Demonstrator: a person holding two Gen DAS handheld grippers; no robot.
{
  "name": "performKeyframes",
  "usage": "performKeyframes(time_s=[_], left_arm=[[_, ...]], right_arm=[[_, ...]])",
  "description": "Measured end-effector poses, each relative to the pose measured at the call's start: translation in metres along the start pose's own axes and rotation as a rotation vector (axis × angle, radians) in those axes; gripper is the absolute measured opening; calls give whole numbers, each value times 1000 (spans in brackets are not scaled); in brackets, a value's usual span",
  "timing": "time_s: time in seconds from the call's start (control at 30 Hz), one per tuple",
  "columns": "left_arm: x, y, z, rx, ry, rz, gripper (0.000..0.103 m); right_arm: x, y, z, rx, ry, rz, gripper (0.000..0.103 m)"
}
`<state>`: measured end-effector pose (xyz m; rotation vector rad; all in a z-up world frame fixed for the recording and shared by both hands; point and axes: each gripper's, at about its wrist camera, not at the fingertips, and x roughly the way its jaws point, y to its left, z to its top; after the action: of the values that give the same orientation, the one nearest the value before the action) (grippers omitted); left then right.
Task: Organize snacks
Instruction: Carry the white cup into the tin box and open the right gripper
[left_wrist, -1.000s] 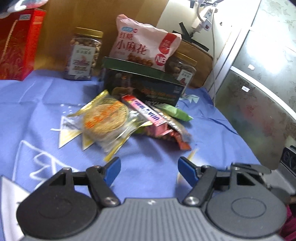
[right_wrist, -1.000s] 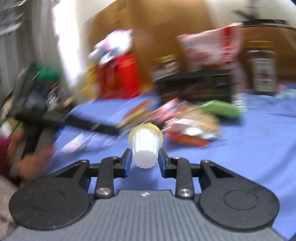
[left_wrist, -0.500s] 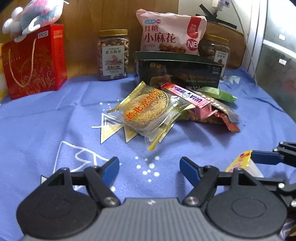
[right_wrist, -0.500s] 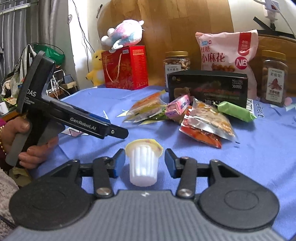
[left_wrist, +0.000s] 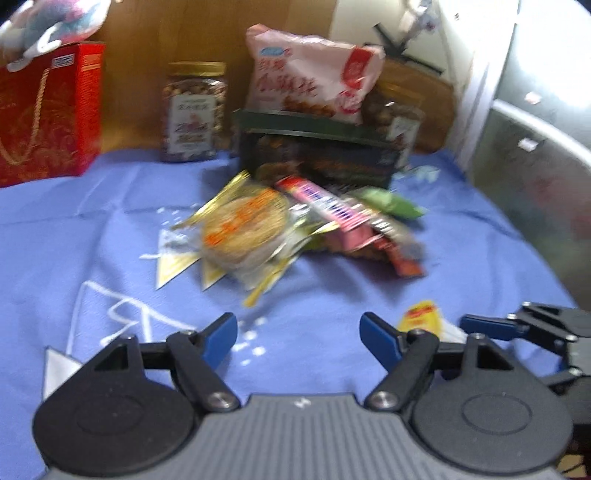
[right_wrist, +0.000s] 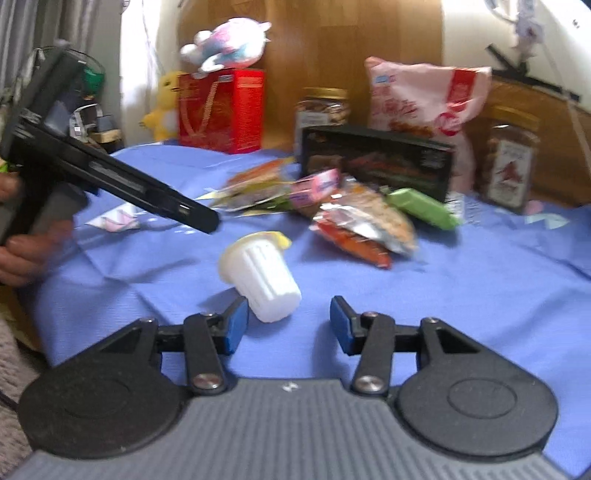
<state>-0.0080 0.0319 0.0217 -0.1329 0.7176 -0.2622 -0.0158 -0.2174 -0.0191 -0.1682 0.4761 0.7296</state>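
Jelly cup (right_wrist: 260, 275) now tipped over, right gripper (right_wrist: 286, 325) jaws apart, angled downward.

The right gripper (right_wrist: 286, 321) pointed forward and downward, its jaws having just been opening, now parted and pressing on nothing. Ahead and to its left, the person's hand (right_wrist: 26, 251) gripped the handle of the left gripper (left_wrist: 299, 338), whose jaws stood wide apart, empty, having lately opened a little further, angled downward.

White ribbed jelly cup (right_wrist: 260, 275), yellow lid, tipped on blue cloth; wrapped snacks (left_wrist: 314, 225) piled beyond, before dark box (right_wrist: 376, 160).
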Motion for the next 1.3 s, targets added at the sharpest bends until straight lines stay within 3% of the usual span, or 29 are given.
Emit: performKeyframes(time_s=[0.27, 0.33, 0.4, 0.5, 0.7, 0.9, 1.1, 1.3], left_arm=[[14, -36, 2, 63, 55, -192, 76], [27, -48, 0, 100, 92, -198, 71], [39, -55, -2, 106, 136, -267, 55], [39, -64, -3, 156, 115, -240, 54], [23, -50, 14, 136, 55, -237, 53], [14, -44, 66, 160, -88, -189, 53], [34, -39, 121, 166, -220, -135, 53], [77, -21, 164, 103, -222, -129, 52]], right_arm=[[8, 4, -3, -16, 21, 41, 51], [9, 5, 0, -13, 25, 57, 51], [12, 4, 2, 0, 32, 63, 51], [16, 5, 5, 8, 32, 40, 46], [17, 4, 22, 17, -20, 38, 44], [30, -3, 70, -44, -125, -22, 44], [62, -29, 119, -95, -215, -97, 44], [100, -52, 150, -121, -230, -161, 43]])
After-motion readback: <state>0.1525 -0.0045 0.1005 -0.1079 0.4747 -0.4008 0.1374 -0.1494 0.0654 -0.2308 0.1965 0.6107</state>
